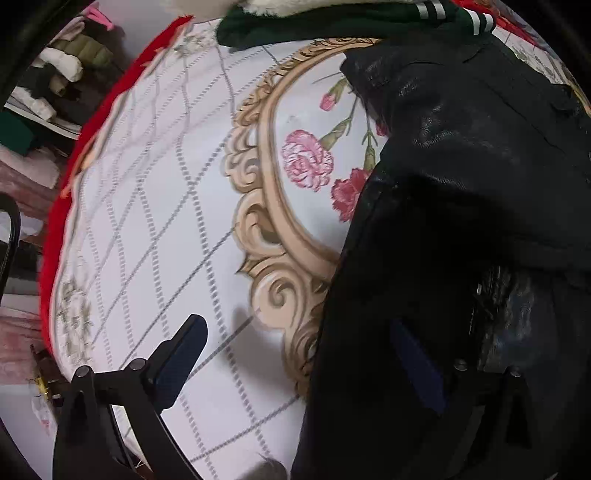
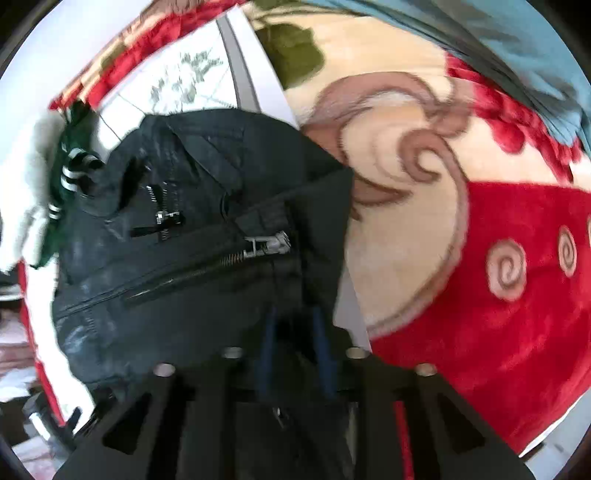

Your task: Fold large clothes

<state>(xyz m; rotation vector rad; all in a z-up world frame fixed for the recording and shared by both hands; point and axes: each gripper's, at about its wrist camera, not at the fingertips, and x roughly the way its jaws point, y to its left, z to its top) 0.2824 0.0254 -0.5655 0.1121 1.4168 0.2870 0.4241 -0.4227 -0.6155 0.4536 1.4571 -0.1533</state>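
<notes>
A black leather jacket [image 1: 461, 177] with metal zips lies bunched on a white floral bedsheet [image 1: 155, 206]; it also shows in the right wrist view [image 2: 192, 229]. My left gripper [image 1: 299, 354] is open: its left finger [image 1: 181, 358] is over bare sheet and its right finger [image 1: 417, 365] rests against the jacket's dark edge. My right gripper [image 2: 295, 339] is shut on a fold of the jacket at its near edge and holds it lifted.
A dark green garment with white stripes [image 1: 332, 26] and a white fluffy item [image 2: 26, 177] lie at the far side of the jacket. A red and cream patterned blanket [image 2: 498, 258] lies to the right. Stacked clothes [image 1: 55, 74] stand beyond the bed's left edge.
</notes>
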